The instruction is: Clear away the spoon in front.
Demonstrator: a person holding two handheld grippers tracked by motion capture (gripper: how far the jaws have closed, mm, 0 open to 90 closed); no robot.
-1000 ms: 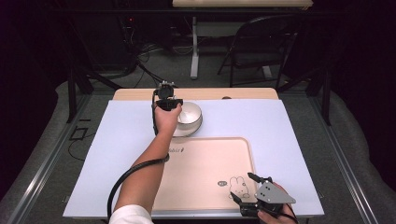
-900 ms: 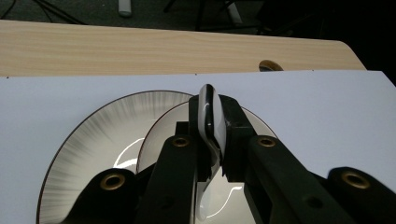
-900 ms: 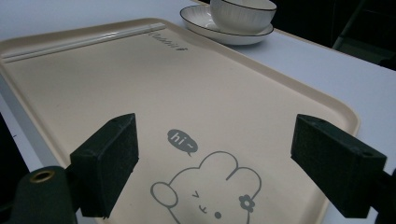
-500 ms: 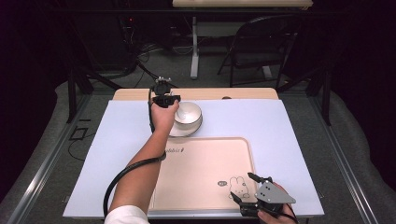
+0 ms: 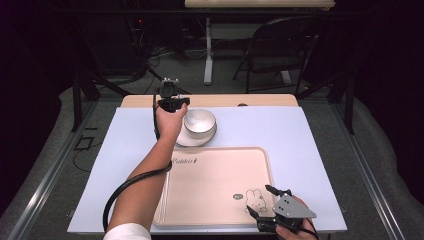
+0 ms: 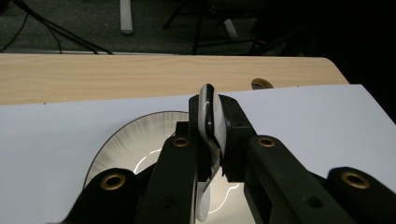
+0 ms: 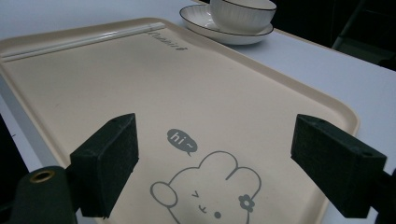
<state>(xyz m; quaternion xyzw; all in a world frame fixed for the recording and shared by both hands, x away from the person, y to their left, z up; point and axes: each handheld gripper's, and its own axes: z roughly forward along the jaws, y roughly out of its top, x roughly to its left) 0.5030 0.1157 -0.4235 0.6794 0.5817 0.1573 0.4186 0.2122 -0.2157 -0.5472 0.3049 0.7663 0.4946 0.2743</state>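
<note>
My right hand-held gripper (image 7: 229, 168) hangs low over the near end of the cream tray (image 7: 140, 79), its two black pads (image 7: 107, 163) set wide apart with nothing between them. Between the pads I see the tray's printed rabbit (image 7: 210, 193) and its "hi~" speech bubble (image 7: 182, 141). Beyond the tray's far end, on the white worktop (image 7: 327, 70), a ribbed white bowl (image 7: 240, 14) sits on a dark-rimmed saucer (image 7: 205, 28).

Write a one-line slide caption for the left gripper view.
Left claw shut on a white spoon above a ribbed plate.
</note>
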